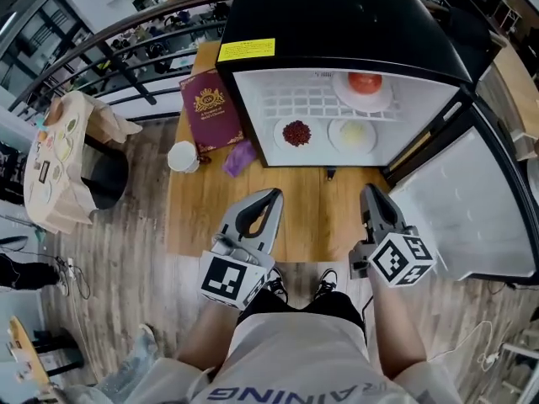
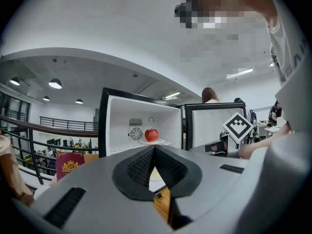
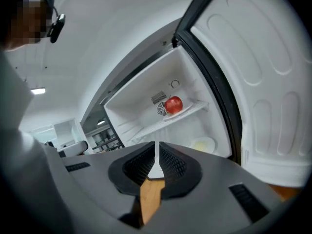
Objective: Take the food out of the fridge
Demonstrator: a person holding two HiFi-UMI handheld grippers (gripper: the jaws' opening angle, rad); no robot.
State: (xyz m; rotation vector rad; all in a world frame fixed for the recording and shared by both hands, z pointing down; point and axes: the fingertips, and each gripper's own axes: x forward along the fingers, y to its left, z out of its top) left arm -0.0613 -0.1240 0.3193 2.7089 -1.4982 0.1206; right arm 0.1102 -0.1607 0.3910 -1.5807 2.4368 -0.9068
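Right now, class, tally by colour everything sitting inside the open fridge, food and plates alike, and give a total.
Red apple: 1
Dark red heap of food: 1
Pale yellow food: 1
White plates: 3 (upper shelf, lower left, lower right)
Total: 6

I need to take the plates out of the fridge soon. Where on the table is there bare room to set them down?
The table is bare before the open fridge, from its sill to the near edge. It is crowded on the left strip, with the maroon box, white cup and purple cloth. The open door borders the right.
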